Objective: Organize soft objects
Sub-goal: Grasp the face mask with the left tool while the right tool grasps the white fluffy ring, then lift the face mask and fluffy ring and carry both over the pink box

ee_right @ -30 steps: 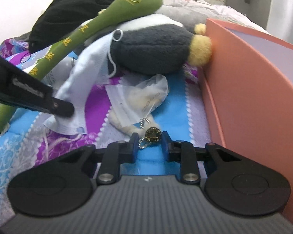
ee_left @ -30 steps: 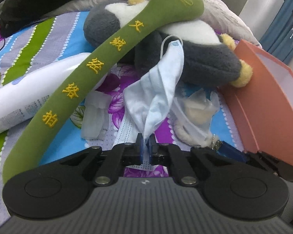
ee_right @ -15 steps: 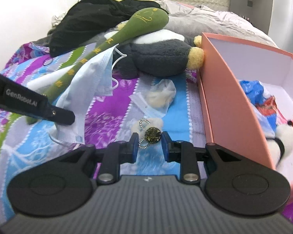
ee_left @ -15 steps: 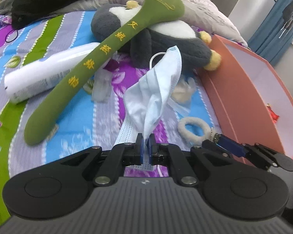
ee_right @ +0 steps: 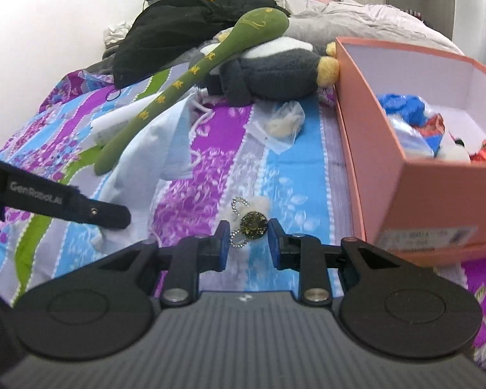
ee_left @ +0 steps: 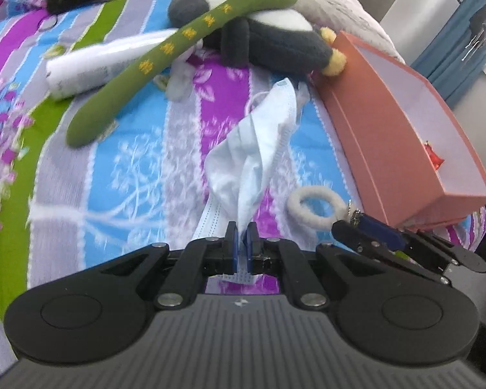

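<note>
My left gripper [ee_left: 242, 239] is shut on a light blue face mask [ee_left: 259, 136] that hangs above the striped bedspread; the mask also shows in the right wrist view [ee_right: 152, 149]. My right gripper [ee_right: 247, 236] is shut on the round charm [ee_right: 253, 226] of a fluffy white hair tie [ee_left: 317, 207], held above the bed. The orange box [ee_right: 405, 175] stands to the right and holds soft toys. A grey penguin plush [ee_left: 275, 39] lies under a green plush stick [ee_left: 178, 45].
A white tube [ee_left: 107, 61] lies beside the green stick. A small plastic bag [ee_right: 285, 123] lies by the box. Black clothing [ee_right: 184, 29] and a grey quilt [ee_right: 356, 19] are heaped at the far end of the bed.
Both grippers have risen and pulled back from the plush pile, lifting the mask and the hair tie. The box's inside has come into view on the right.
</note>
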